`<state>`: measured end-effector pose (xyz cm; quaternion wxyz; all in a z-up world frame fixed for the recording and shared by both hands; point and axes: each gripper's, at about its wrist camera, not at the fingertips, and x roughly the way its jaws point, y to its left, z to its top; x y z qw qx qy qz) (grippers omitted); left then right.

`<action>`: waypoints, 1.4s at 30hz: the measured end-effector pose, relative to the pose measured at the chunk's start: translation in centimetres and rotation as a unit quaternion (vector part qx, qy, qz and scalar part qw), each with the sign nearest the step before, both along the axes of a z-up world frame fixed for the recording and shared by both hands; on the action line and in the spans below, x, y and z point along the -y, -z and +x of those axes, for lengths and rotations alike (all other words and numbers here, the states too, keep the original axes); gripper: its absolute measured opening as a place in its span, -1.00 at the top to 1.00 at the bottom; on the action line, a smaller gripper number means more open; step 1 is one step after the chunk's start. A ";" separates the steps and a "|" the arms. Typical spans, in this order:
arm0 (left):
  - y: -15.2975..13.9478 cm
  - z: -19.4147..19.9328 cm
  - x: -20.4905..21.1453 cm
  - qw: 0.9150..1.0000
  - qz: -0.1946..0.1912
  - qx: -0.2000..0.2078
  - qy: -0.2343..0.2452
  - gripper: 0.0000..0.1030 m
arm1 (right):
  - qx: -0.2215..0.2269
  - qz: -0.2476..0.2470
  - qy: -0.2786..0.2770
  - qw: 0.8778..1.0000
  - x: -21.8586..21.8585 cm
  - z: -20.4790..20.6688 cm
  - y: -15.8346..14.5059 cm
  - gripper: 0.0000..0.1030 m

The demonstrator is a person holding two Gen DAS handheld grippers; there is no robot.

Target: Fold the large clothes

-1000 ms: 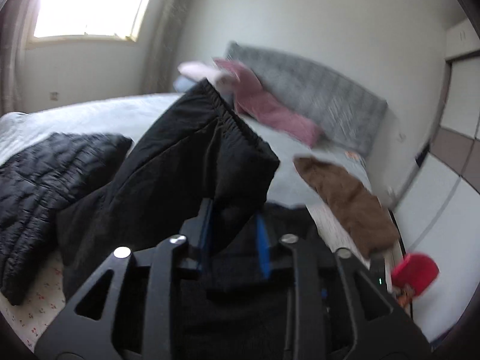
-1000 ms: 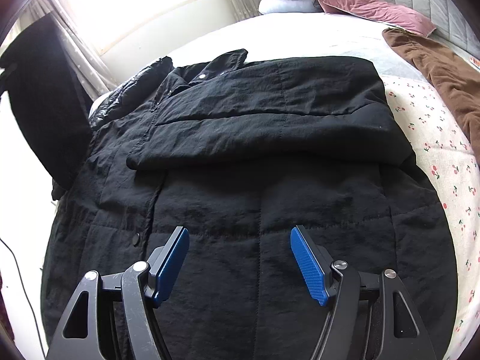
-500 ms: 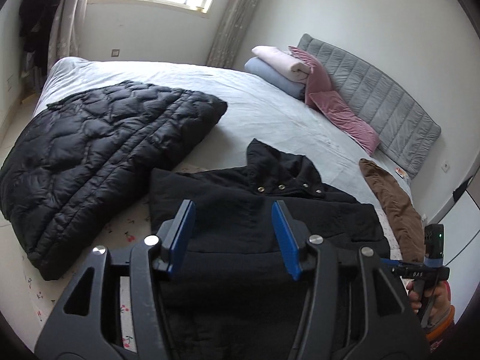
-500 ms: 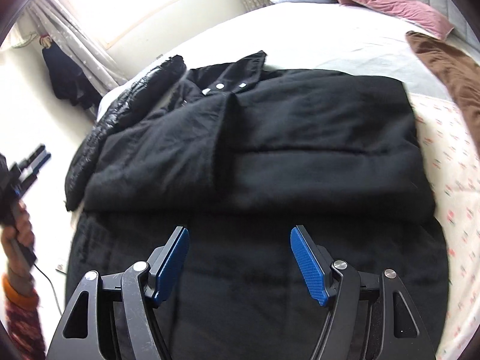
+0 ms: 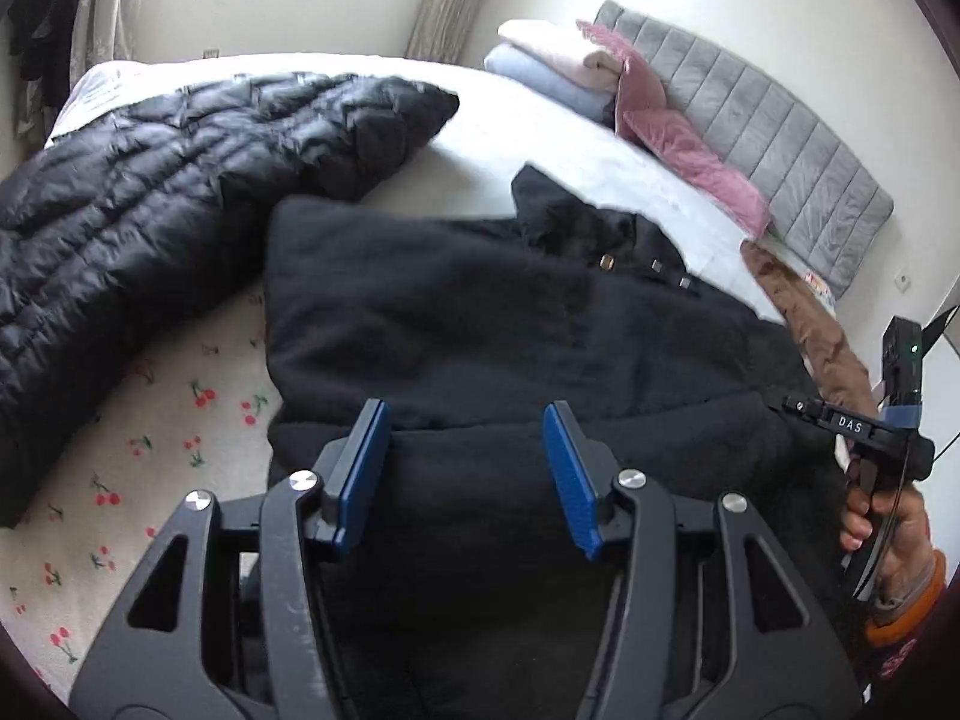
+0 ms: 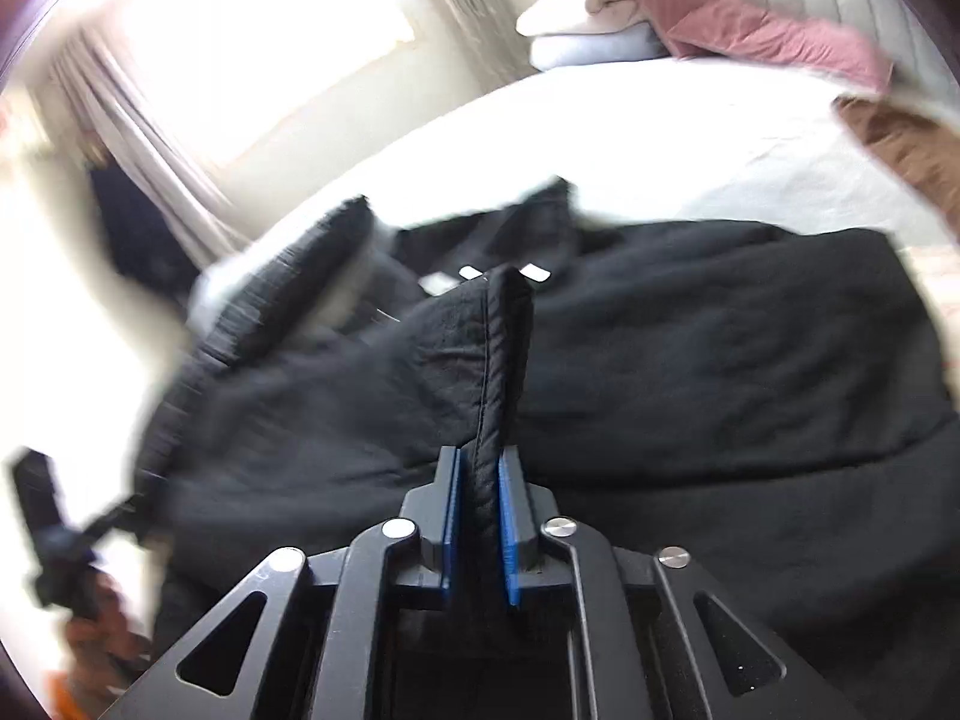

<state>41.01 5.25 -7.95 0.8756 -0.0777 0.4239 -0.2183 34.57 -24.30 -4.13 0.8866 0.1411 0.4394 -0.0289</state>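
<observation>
A large black coat lies spread on the bed, its snap collar toward the headboard and one side folded over the body. My left gripper hovers open just above the coat's lower part, with nothing between its blue pads. The jaws of my right gripper are closing, and its pads pinch an upright ridge of the black coat. In the left wrist view, a hand holds the right gripper at the coat's right edge.
A black quilted jacket lies to the left of the coat. Folded pillows, a pink blanket and a grey headboard are at the far end. A brown garment lies along the right edge. The cherry-print sheet shows near left.
My left gripper let go of the black coat flap it was holding up, opened and sank toward the coat. My right gripper went from wide open to pinched on a coat fold.
</observation>
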 end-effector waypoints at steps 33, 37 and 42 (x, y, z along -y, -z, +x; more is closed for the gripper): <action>-9.7 -16.3 -4.5 0.999 0.025 0.007 -0.033 -0.86 | 0.084 -0.013 -0.029 0.996 3.5 -23.6 -11.9 -0.56; -10.5 -20.7 -6.3 0.998 0.041 0.010 -0.039 -0.89 | 0.073 -0.010 -0.026 0.997 4.3 -27.7 -12.2 -0.59; -9.8 -25.3 -7.9 0.999 0.031 -0.013 -0.016 -0.90 | 0.049 -0.011 -0.053 0.997 4.3 -31.9 -11.2 -0.60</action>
